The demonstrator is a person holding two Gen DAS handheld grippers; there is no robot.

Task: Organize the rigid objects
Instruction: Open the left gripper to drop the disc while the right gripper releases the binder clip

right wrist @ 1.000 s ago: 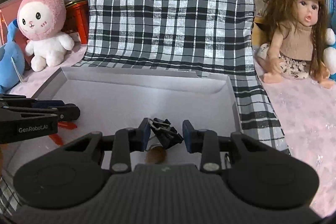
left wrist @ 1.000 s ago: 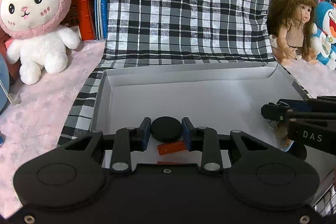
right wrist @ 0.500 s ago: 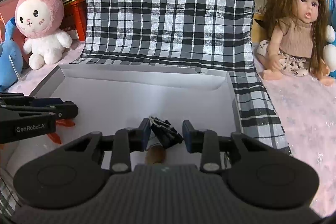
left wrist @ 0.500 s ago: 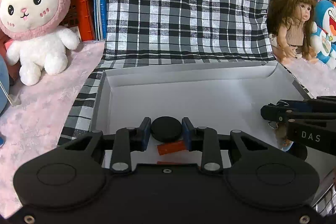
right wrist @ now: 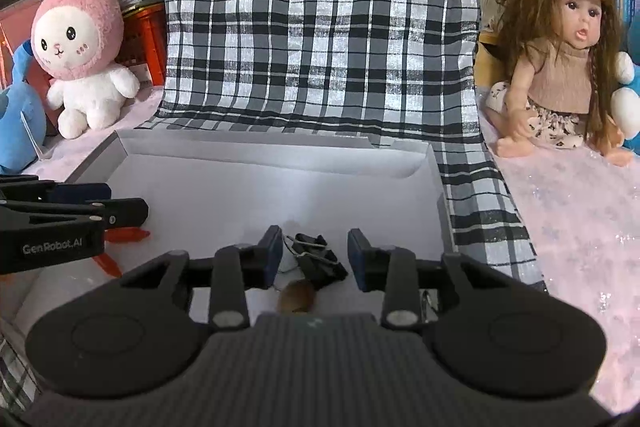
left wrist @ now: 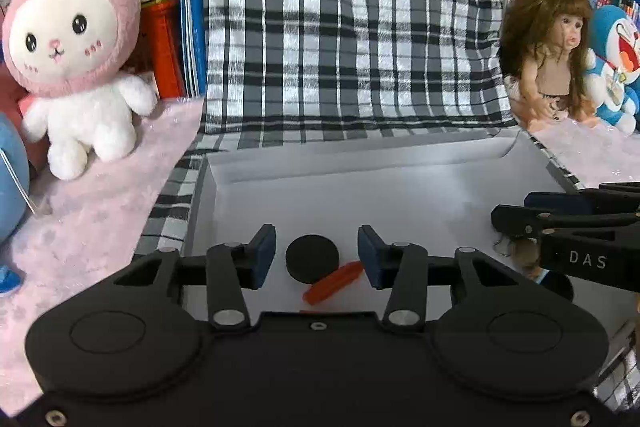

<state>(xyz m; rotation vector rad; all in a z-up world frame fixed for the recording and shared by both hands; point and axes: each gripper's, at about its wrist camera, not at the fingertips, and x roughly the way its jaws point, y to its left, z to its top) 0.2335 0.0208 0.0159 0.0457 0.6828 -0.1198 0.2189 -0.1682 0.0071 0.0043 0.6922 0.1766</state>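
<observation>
Our left gripper (left wrist: 316,253) is opening off the black disc (left wrist: 311,258) in the white box (left wrist: 360,163). Our right gripper (right wrist: 314,253) is opening off the binder clip (right wrist: 318,259). The disc may slip off the orange stick (left wrist: 334,283) beneath it.

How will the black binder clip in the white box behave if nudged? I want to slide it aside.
The black binder clip, lying between the opening jaws of the right gripper untouched, looks rigid, so it should slide rather than flex. Its wire handles stick out unevenly, so it may pivot or snag. The white box floor looks smooth, so it probably moves easily.
</observation>
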